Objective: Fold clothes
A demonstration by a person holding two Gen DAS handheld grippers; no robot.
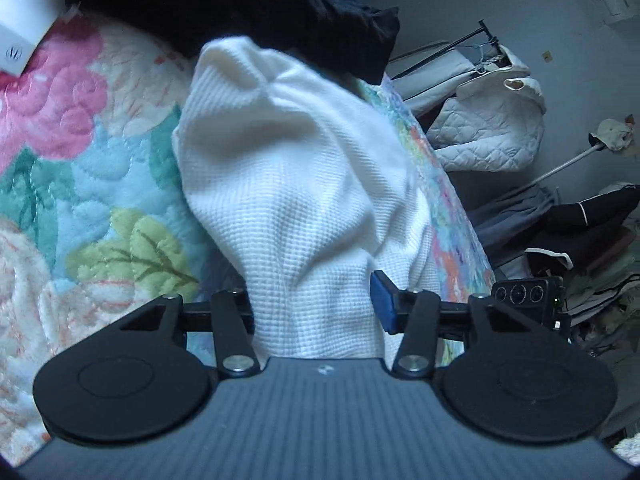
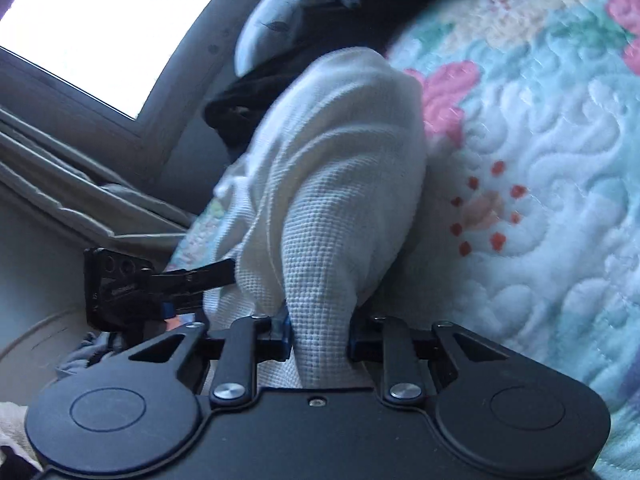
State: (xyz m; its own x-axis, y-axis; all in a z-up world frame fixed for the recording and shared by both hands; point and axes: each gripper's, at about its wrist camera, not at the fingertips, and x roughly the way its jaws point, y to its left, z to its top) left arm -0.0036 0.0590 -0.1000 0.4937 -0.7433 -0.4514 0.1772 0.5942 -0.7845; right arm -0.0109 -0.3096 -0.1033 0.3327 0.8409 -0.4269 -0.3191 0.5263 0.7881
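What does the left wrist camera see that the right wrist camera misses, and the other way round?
Only the left wrist view shows a white quilted jacket hanging on a rack, clutter beyond the bed's edge and a white paper tag.

Only the right wrist view shows a bright window and a grey curtain beneath it.

Both show the white waffle-knit garment between the jaws, the floral quilt beneath it, dark clothes behind, and the other gripper at the garment's edge.
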